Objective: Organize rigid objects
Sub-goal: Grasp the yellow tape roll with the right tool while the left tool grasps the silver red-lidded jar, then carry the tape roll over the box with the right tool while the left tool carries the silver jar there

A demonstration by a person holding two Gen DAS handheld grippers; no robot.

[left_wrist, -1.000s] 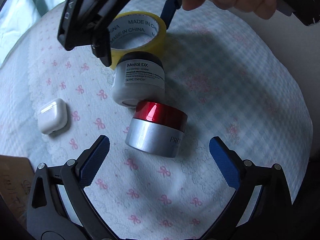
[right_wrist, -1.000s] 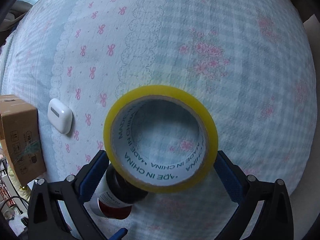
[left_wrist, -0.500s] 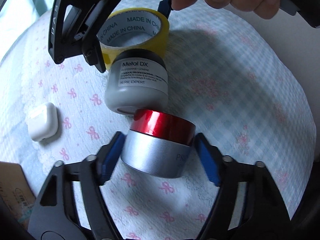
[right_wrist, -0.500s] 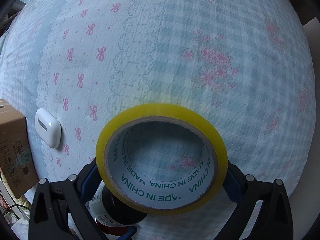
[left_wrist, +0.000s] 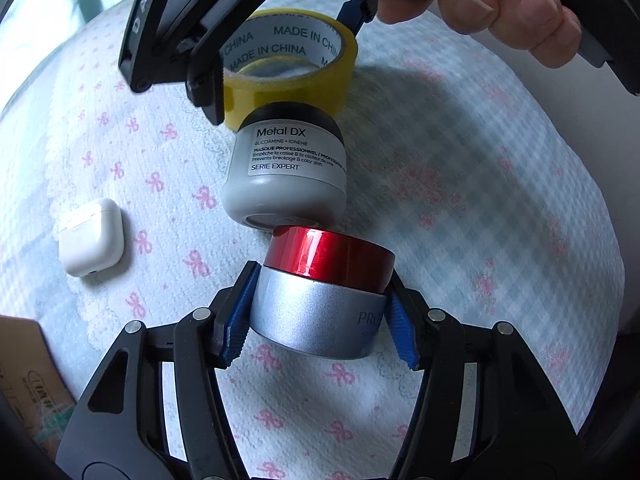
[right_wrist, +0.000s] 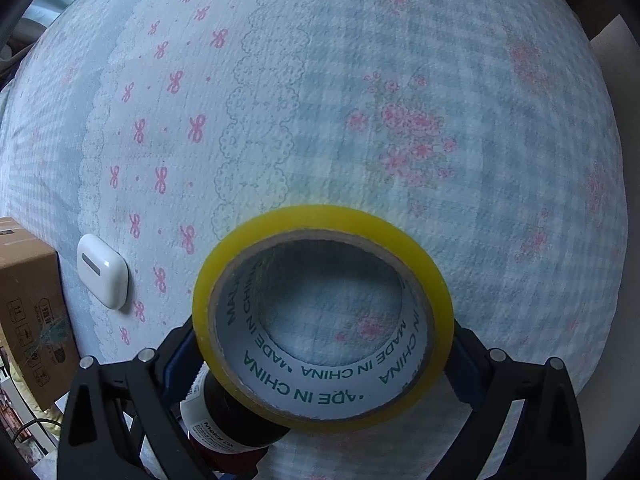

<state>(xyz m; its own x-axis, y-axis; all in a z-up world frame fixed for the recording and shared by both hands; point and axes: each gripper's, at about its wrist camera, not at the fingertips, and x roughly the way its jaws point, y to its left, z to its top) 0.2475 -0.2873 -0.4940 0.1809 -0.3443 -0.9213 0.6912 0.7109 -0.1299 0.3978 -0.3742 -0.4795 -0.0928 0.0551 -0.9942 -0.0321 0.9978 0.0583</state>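
Now-closed L fingers (left_wrist: 236, 312) on jar (left_wrist: 320, 300), R on tape (right_wrist: 324, 316), bedspread (right_wrist: 360, 100) w/ bows.

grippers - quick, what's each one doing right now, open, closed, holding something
Left gripper: closed on the red-lidded silver jar.
Right gripper: closed on the yellow tape roll.

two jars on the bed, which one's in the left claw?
The silver jar with the red lid: the left claw pads press both its sides. The grey Metal DX jar lies free beyond it, against the yellow tape roll.
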